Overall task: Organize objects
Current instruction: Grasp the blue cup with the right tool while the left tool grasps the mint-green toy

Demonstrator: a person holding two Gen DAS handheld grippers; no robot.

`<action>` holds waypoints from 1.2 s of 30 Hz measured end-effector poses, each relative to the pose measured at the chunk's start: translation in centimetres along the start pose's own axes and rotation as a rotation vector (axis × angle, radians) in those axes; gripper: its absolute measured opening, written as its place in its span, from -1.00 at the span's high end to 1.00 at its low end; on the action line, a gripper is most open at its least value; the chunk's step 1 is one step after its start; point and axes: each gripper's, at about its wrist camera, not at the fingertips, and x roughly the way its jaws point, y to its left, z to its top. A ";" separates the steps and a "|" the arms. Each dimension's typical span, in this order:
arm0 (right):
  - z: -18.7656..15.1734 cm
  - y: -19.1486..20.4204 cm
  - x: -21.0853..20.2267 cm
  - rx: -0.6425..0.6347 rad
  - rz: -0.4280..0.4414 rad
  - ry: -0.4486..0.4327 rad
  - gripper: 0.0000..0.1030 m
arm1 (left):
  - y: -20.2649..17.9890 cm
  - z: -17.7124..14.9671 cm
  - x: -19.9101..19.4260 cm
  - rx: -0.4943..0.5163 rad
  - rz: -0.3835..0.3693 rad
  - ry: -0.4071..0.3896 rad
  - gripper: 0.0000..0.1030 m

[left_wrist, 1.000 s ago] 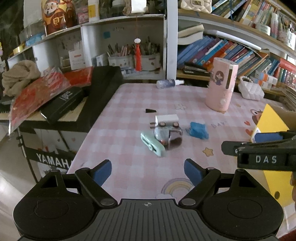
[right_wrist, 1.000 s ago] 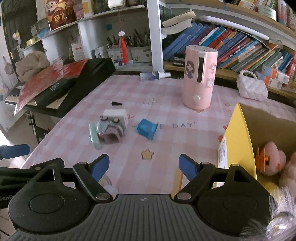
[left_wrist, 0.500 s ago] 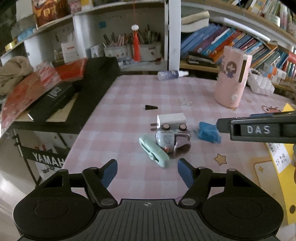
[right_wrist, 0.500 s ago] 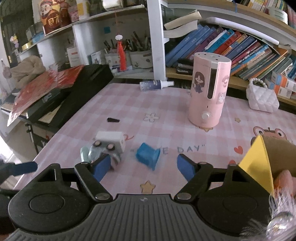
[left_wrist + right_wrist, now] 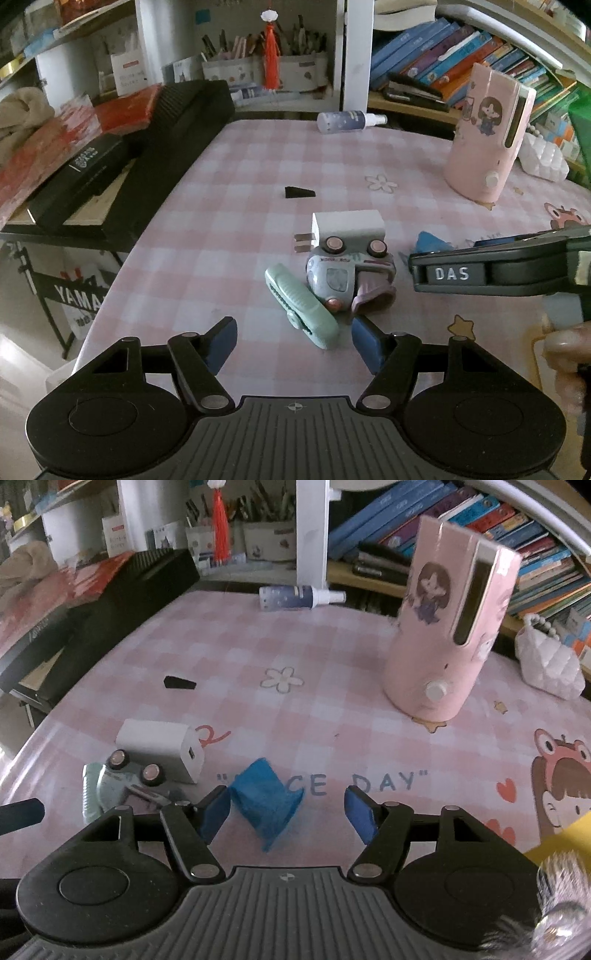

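Note:
A small pile lies on the pink checked table: a mint green clip [image 5: 301, 304], a grey toy car [image 5: 341, 275] on its side and a white charger [image 5: 347, 225]. My left gripper [image 5: 293, 341] is open, its fingertips just short of the clip and car. A blue cup-like piece [image 5: 264, 803] lies on its side; my right gripper [image 5: 286, 814] is open, its left fingertip beside the piece. The car [image 5: 129, 779] and charger [image 5: 162, 749] also show in the right wrist view. The right gripper's body [image 5: 491, 271] crosses the left wrist view.
A tall pink humidifier [image 5: 448, 627] stands at the back right. A spray bottle [image 5: 347, 121] lies at the far edge. A small black wedge [image 5: 298, 192] lies mid-table. A black keyboard case [image 5: 155, 155] borders the left edge. A yellow box corner [image 5: 561, 845] is at right.
Both grippers have moved forward and down toward the table. The left one has closed in on the clip and car, the right one on the blue piece. Both stayed open.

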 end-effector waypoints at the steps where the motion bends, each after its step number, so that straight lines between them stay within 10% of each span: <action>1: 0.0 0.0 0.2 0.003 0.007 0.004 -0.24 | -0.1 0.0 0.1 0.002 -0.001 0.002 -0.33; 7: 0.1 0.1 0.3 -0.008 0.014 -0.014 0.46 | -0.7 0.1 1.4 0.004 0.001 0.015 -0.18; 36: -2.1 -1.6 -7.3 0.087 0.128 -0.062 0.48 | 1.4 1.0 3.0 -0.030 0.051 -0.016 0.55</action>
